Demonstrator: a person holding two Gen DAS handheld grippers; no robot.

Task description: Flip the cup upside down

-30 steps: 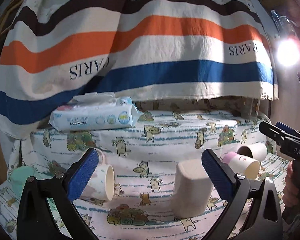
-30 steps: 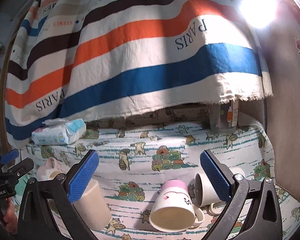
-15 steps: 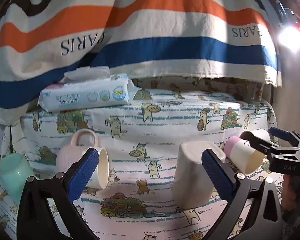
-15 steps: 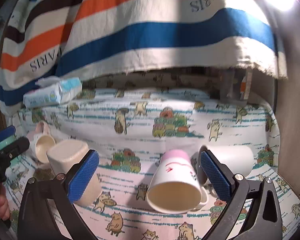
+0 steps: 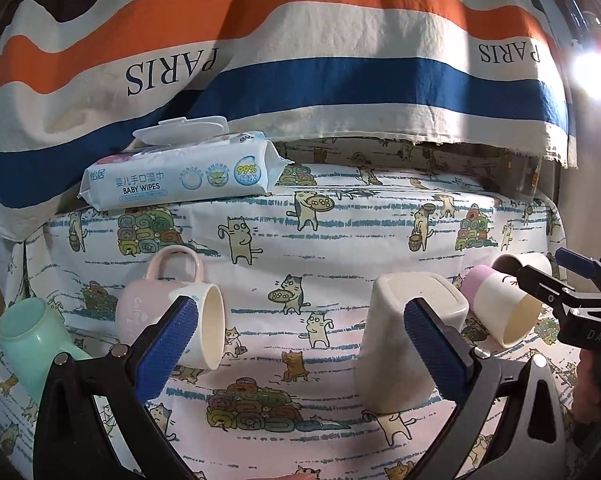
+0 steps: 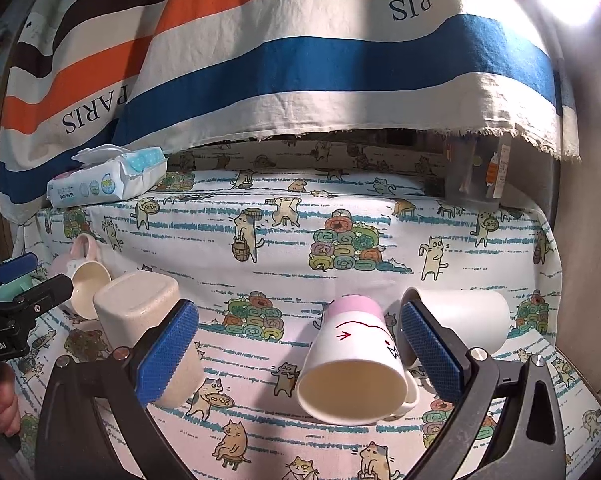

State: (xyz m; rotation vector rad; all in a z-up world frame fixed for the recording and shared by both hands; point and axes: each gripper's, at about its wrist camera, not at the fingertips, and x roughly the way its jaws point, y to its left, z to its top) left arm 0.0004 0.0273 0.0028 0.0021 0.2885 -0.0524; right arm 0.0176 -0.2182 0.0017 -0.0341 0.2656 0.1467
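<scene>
Several cups lie on a cat-print cloth. A white cup with a pink base [image 6: 354,364] lies on its side, mouth toward the camera, between the open fingers of my right gripper [image 6: 300,352]; it also shows in the left wrist view [image 5: 496,310]. A plain white cup [image 6: 468,322] lies behind it. A beige square cup [image 5: 408,340] stands upside down; it shows in the right wrist view too [image 6: 146,320]. A pink mug [image 5: 172,316] lies on its side behind the left finger of my open, empty left gripper [image 5: 300,352]. A mint cup [image 5: 28,336] sits far left.
A pack of baby wipes [image 5: 180,172] lies at the back left. A striped cloth [image 5: 300,60] hangs over the back of the table. A clear container [image 6: 476,172] stands at the back right. A wall [image 6: 588,200] bounds the right side.
Both grippers have moved forward and lower toward the cups. The pink-based cup now lies between the right gripper's fingers. Nothing has been taken hold of.
</scene>
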